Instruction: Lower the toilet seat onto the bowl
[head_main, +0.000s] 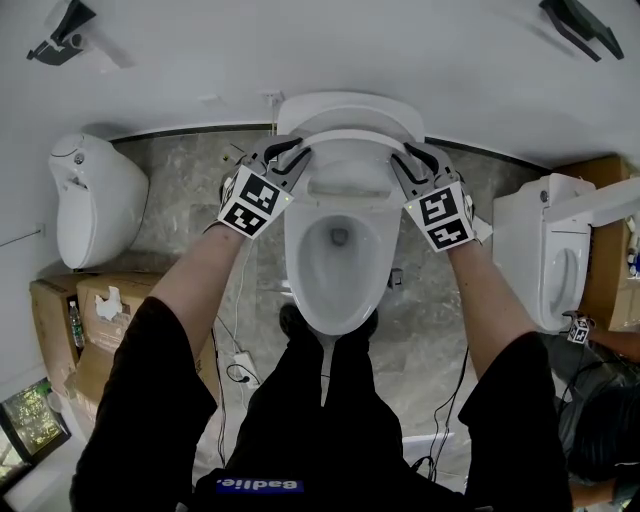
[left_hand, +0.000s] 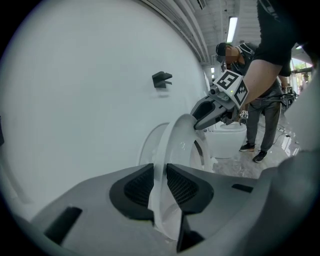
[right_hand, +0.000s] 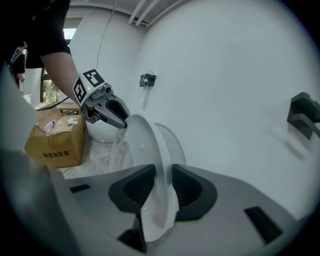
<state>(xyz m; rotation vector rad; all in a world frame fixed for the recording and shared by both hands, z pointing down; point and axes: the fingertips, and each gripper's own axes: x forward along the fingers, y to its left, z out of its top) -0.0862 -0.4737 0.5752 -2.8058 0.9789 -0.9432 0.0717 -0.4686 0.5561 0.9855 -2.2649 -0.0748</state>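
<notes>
The white toilet seat (head_main: 345, 138) stands tilted, partway between the raised lid (head_main: 350, 104) against the wall and the bowl (head_main: 335, 262) below. My left gripper (head_main: 296, 152) is shut on the seat's left rim, and my right gripper (head_main: 406, 154) is shut on its right rim. In the left gripper view the seat rim (left_hand: 175, 137) runs between the jaws of the left gripper (left_hand: 160, 172), and the right gripper (left_hand: 202, 119) holds the far side. In the right gripper view the seat rim (right_hand: 142, 135) sits between the jaws of the right gripper (right_hand: 163, 175), with the left gripper (right_hand: 120, 119) opposite.
A second toilet (head_main: 90, 200) stands at the left and a third (head_main: 550, 262) at the right. Cardboard boxes (head_main: 90, 320) sit at the lower left. Cables (head_main: 240, 368) lie on the marbled floor beside my legs. Another person (left_hand: 265, 100) stands beyond the bowl.
</notes>
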